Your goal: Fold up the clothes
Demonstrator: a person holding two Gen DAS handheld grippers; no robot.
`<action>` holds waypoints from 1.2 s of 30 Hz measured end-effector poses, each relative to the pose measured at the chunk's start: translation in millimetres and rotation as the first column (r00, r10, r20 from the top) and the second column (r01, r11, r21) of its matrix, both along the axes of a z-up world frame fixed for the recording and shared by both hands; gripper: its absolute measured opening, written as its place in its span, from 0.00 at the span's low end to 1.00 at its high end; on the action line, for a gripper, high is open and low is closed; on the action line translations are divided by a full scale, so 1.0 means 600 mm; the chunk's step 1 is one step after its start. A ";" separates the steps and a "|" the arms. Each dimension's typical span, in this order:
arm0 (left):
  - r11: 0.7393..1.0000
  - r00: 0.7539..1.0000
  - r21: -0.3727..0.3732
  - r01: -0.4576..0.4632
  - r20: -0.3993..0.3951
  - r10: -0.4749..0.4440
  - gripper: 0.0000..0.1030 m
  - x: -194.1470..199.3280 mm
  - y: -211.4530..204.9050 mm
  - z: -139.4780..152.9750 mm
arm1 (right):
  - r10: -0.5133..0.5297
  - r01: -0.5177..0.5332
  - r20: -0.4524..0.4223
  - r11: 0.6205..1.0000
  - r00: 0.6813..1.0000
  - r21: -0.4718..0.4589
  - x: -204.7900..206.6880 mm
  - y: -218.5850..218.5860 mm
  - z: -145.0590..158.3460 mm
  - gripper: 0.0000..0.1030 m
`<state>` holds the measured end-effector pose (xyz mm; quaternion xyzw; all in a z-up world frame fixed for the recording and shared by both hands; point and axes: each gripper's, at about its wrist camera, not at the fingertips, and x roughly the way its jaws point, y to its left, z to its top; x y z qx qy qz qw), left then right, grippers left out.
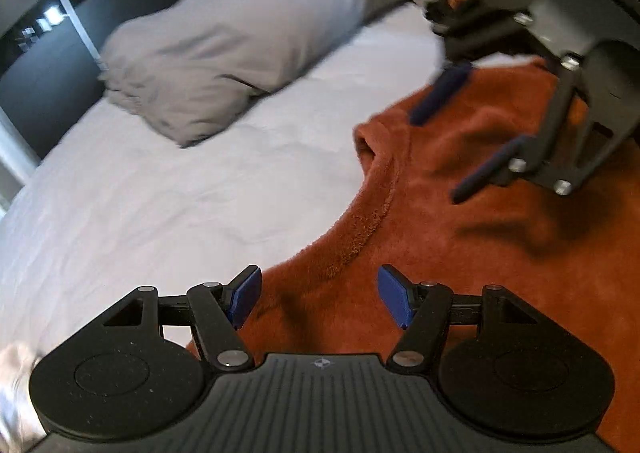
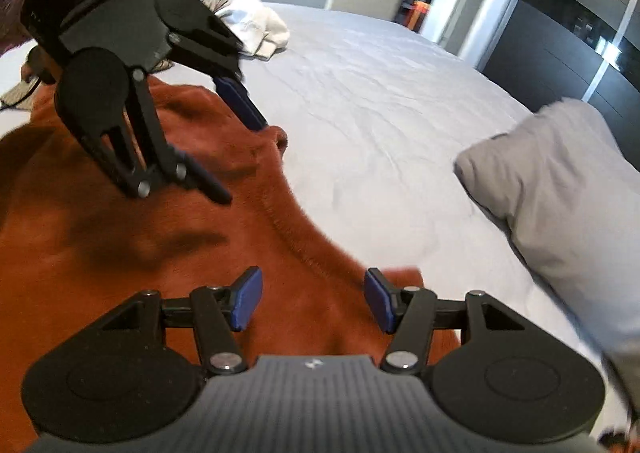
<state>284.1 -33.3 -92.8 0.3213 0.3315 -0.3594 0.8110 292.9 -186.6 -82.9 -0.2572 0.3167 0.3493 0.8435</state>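
Rust fleece garment (image 1: pixel 460 253) lies spread on the white bed (image 1: pixel 160 193), near a grey pillow (image 1: pixel 224 53). Left gripper (image 1: pixel 318 299) and right gripper (image 2: pixel 312 301), 2 claws parted and empty, hang over its edge (collar seam between them). Best pinch only 1 layer, evenly.

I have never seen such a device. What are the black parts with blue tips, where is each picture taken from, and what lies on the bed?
There is no robot here. A person holds one pair of tongs in each hand, and each pair carries a camera looking forward along its two fingers. So the left tongs fill the bottom of their own picture, and the right tongs fill theirs; each view also shows the other pair higher up. On the pale sheet lie a rust-coloured fleece garment, a grey pillow and a white cloth. Both tongs stand open above the fleece and hold nothing.
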 end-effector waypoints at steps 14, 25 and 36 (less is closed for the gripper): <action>0.999 0.998 -0.026 0.025 -0.063 -0.026 0.07 0.026 -0.008 -0.046 | 0.081 -0.089 -0.132 0.994 0.988 -0.059 0.085 0.035 -0.058 0.10; 0.990 0.988 -0.019 -0.136 -0.076 0.135 0.10 0.109 -0.033 -0.040 | -0.086 0.082 -0.067 0.995 0.994 -0.059 0.137 0.055 -0.049 0.10; 0.940 0.962 -0.207 -0.271 -0.062 0.264 0.60 0.112 0.096 0.026 | -0.245 0.261 -0.126 0.955 0.961 0.142 0.120 -0.061 -0.004 0.49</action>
